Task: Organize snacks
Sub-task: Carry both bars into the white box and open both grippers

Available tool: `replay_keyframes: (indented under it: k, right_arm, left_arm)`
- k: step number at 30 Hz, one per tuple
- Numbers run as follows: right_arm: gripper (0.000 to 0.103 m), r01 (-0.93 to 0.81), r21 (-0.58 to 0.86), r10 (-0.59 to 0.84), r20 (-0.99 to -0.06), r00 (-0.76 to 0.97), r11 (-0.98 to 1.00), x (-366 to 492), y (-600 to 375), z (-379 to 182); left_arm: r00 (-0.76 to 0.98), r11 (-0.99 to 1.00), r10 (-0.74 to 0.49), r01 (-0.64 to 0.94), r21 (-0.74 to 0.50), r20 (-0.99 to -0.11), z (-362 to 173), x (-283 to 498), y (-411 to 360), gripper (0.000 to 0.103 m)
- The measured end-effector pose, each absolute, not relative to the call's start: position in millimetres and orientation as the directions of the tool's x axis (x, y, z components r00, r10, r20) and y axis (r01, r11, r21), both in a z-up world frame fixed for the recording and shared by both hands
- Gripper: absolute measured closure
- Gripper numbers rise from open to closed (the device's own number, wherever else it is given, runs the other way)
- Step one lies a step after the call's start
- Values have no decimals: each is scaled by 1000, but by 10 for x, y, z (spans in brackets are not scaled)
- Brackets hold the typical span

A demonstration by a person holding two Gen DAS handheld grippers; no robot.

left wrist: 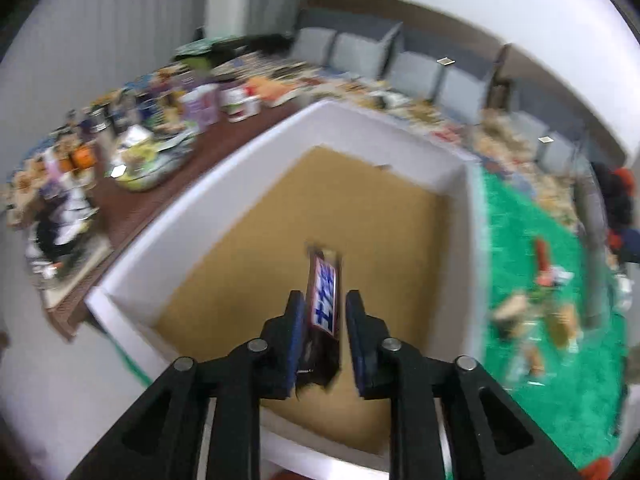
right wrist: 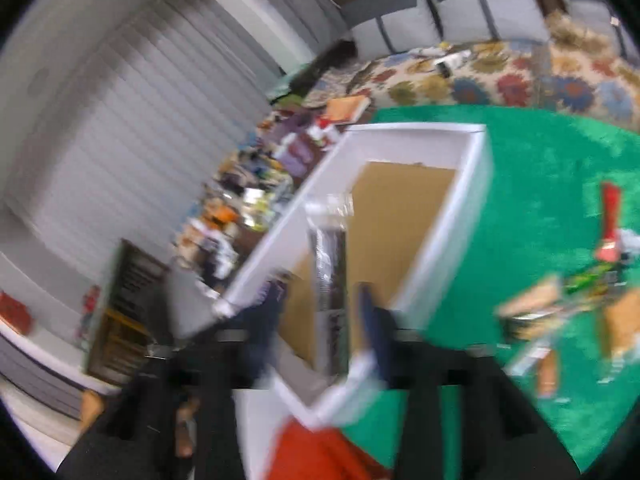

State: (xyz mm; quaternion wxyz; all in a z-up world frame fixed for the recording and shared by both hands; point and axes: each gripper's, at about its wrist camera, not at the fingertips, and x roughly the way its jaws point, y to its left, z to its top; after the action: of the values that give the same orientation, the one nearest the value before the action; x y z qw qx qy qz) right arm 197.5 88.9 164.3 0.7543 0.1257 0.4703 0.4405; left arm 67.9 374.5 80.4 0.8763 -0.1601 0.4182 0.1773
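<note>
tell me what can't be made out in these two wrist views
- Left wrist: whether the left gripper pads press the candy bar; a gap shows on the right.
- Right wrist: motion blur hides the clear packet's contents and the right gripper grip.
- Both: the loose snacks on the green mat are smeared.

Both wrist views above white box

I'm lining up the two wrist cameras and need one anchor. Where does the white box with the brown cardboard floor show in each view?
Left wrist: the white box fills the centre, open side up, below the left gripper.
Right wrist: it runs diagonally through the middle, ahead of the blurred right gripper.
Shared landmark: the green mat, right of the box in both.
</note>
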Motion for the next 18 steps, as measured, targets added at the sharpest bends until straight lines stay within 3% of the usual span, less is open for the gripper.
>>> replay_keyframes:
  k: [1,2,4,8,12,15,18]
  right_arm:
    - [41,-536,616,792,-584,181,577,1954,910,1660]
    - [42,-531,625,800,-567,195,572,1936,873,1652]
    - [39,-546,600,790,-573,217,585,1844,687,1563]
    - [37,-577,322,597,-704,384,751,1863,34,1017]
    - [37,-475,43,304,-817,490,879,1651,-1031,87]
    - [37,-372,-33,171,-849,501,928,1484,-1709,-350]
    - [37,-276,-51,107,-843,527,960,1318,-2199,-483]
  left_arm:
    - [568,876,194,-467,-119,-800,760,634,3817,58]
    - [556,865,208,-488,-113,-804,729,586,3873,48]
    - [600,855,215,-497,-149,-770,731,404,3873,18]
    - [681,873,156,-434,-222,-716,733,146,3524,15]
    - [737,918,-55,-228,-324,-674,708,87,2768,10]
    - [714,939,-180,-80,-334,-677,549,210,2117,6]
    - [640,958,-215,-11,-288,-738,243,445,1480,6]
